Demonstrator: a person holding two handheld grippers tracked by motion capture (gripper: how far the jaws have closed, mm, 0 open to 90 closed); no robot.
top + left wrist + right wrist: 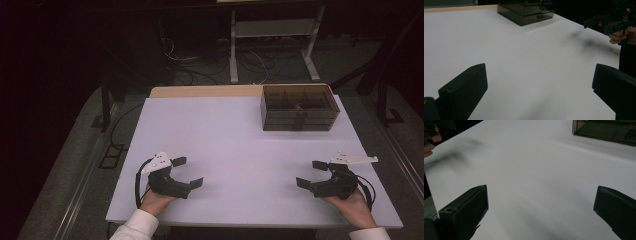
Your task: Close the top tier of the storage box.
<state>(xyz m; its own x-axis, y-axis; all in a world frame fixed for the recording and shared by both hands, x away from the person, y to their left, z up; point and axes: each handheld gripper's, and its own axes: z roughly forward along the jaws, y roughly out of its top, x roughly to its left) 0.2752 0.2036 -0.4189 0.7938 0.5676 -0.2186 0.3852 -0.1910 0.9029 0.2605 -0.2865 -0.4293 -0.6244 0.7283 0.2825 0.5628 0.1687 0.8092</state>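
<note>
I see the left tool (pixel 187 172) near the desk's (pixel 235 140) near-left corner, held in the left hand (pixel 156 201), its jaws spread wide with nothing between them. The right tool (pixel 311 173) sits near the near-right corner in the right hand (pixel 354 204), jaws equally wide apart and empty. Both point inward toward the middle of the white top, well apart from each other. At the far right of the desk stands a dark, see-through drawer box (pixel 299 107) (smoky plastic, with open compartments on top and drawer fronts facing me). From the left gripper view, the box (pixel 526 10) lies far ahead, and the right tool (pixel 610 21) shows at the right edge. From the right gripper view, the box (pixel 604 130) lies at the far right.
</note>
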